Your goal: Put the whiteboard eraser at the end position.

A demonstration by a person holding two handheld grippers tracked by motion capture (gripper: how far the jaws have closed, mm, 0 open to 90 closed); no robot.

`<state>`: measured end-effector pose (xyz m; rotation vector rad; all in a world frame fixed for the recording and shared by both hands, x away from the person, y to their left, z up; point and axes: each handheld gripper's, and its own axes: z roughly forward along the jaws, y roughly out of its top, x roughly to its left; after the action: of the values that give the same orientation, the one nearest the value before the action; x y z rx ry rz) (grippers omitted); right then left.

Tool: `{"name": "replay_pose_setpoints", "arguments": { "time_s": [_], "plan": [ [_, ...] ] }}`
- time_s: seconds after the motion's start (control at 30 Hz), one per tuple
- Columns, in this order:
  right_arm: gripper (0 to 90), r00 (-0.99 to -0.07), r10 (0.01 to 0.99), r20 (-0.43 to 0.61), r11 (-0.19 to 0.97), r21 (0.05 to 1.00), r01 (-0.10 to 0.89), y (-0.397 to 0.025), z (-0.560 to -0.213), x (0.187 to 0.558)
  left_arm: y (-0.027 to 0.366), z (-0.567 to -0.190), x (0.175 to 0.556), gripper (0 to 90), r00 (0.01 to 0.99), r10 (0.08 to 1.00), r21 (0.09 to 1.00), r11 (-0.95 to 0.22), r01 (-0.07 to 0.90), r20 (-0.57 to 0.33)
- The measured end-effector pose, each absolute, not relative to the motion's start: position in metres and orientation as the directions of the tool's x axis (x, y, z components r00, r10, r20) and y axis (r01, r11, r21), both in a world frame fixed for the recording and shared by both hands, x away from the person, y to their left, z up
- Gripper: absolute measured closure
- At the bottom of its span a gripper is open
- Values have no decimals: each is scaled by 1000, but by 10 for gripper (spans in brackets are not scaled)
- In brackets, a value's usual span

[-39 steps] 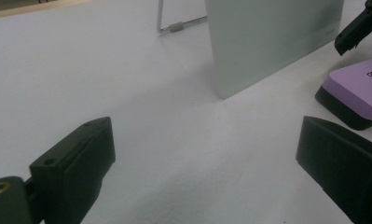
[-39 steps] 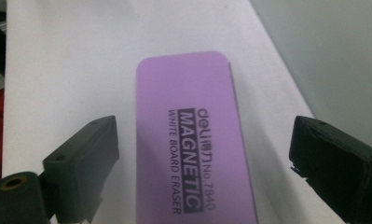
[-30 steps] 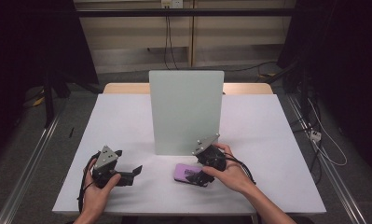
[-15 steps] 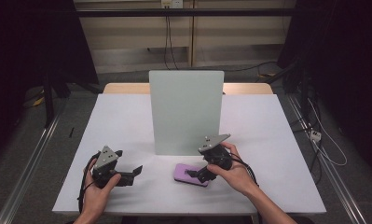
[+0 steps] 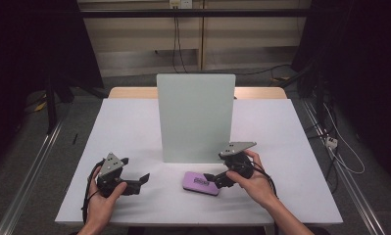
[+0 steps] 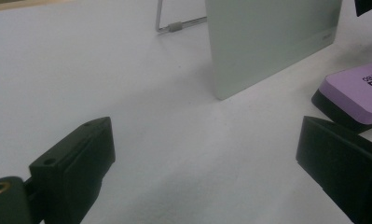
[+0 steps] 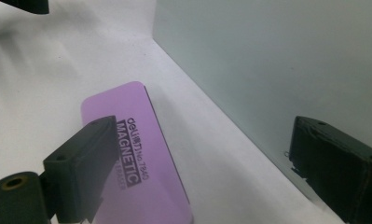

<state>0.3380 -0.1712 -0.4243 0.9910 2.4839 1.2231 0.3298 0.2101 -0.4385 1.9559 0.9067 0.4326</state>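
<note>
A purple magnetic eraser with a black base lies flat on the white table, just in front of an upright pale-green board. My right gripper is at the eraser's right end, open. In the right gripper view the eraser lies partly under the left jaw, the board rises behind the right jaw, and nothing is held in the open right gripper. My left gripper rests open left of the eraser. From the open left gripper, the eraser shows by the right jaw.
The board stands on a thin metal wire stand. A wooden strip runs along the table's far edge. Cables lie on the floor to the right, and a metal rail runs along the left.
My right gripper has drawn back a little to the right from over the eraser, and its top plate has levelled. The eraser and the left gripper stay where they were.
</note>
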Motion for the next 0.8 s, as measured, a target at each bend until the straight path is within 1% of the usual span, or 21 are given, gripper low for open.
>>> {"name": "replay_pose_setpoints", "arguments": {
  "time_s": [0.2,0.47,0.57,0.8],
  "plan": [
    [80,-714,695,88,398,779,484,-185,-425,334,211,-438,330,43,661,749,850,-311,424,-55],
    [80,-669,739,84,357,793,494,-205,-424,328,210,-439,330,43,662,747,849,-310,429,-62],
    [85,-633,769,87,325,799,505,-213,-424,326,210,-439,330,43,660,749,850,-305,429,-65],
    [85,-591,802,87,295,802,520,-230,-425,321,211,-438,330,43,659,749,851,-305,428,-63]
  ]
}}
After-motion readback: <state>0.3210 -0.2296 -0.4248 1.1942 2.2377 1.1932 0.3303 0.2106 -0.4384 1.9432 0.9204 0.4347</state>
